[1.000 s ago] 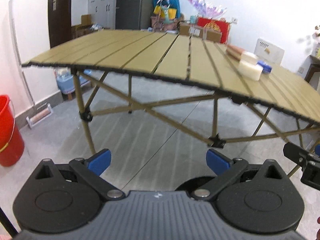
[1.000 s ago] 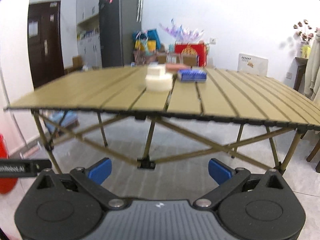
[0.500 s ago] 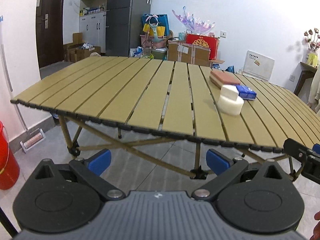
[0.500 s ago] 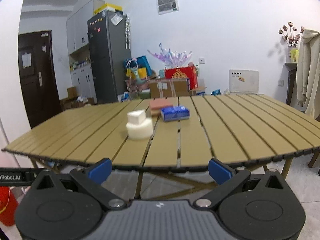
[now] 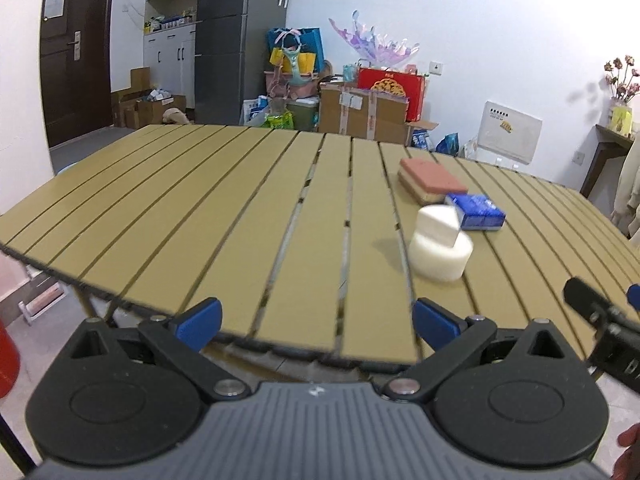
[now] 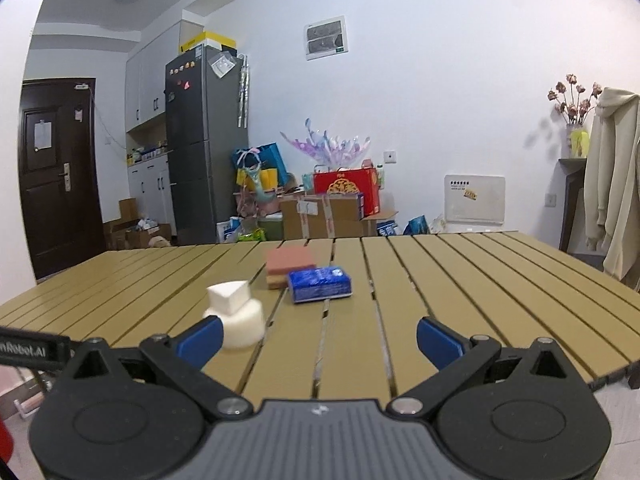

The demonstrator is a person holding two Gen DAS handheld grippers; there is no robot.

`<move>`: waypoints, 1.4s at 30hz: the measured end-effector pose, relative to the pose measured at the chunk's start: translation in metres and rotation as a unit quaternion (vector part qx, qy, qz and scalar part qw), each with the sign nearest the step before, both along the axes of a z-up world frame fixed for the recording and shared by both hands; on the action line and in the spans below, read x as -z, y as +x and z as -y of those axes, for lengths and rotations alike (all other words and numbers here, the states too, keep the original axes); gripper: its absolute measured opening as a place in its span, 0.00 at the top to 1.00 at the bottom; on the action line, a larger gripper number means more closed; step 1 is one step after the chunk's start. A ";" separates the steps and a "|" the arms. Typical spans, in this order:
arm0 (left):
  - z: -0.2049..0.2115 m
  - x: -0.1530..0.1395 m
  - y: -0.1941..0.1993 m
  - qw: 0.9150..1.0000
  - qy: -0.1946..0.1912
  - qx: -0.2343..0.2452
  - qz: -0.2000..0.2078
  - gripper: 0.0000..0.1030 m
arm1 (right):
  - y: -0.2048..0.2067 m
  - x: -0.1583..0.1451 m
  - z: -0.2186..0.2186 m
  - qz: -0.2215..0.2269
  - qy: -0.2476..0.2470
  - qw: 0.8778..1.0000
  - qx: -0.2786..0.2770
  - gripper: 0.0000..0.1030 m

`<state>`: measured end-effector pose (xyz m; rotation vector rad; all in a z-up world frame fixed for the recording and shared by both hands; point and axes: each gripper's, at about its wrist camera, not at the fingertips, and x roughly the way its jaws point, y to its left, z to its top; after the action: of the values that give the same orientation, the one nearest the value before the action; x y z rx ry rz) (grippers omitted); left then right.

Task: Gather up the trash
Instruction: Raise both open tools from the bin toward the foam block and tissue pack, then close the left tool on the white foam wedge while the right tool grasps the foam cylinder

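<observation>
Both my left gripper (image 5: 316, 320) and right gripper (image 6: 318, 338) spread wide, empty, at the near edge of the tan slatted folding table (image 5: 200, 220), white round foam puck with wedge on top (image 6: 238, 314) at 11 o'clock, blue tissue pack (image 6: 320, 283) beyond at 12, pink-topped sponge block (image 6: 289, 266) farthest.

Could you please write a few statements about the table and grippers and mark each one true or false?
1. Both grippers are open and hold nothing. True: left gripper, right gripper.
2. A white wedge sits on a white disc. True.
3. The blue packet lies on top of the sponge. False: it lies on the table beside the sponge.
4. The right gripper is touching the packet. False: it is short of it.
</observation>
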<state>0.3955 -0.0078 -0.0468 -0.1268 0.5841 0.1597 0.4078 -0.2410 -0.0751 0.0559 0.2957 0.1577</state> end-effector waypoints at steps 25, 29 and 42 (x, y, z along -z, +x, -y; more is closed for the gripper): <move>0.059 0.005 0.096 1.000 0.015 0.004 -0.002 0.00 | 0.092 0.029 0.045 -0.002 0.037 0.998 0.052 0.00; 0.061 0.005 0.100 1.000 0.012 0.007 0.002 0.00 | 0.100 0.031 0.043 -0.012 0.037 0.998 0.052 0.00; 0.058 0.011 0.122 1.000 -0.001 0.012 -0.009 0.00 | 0.116 0.042 0.043 -0.033 0.035 0.997 0.065 0.00</move>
<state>0.5178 -0.0661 -0.0580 -0.1205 0.6031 0.1367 0.5233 -0.2842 -0.1172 0.1487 0.3517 0.0375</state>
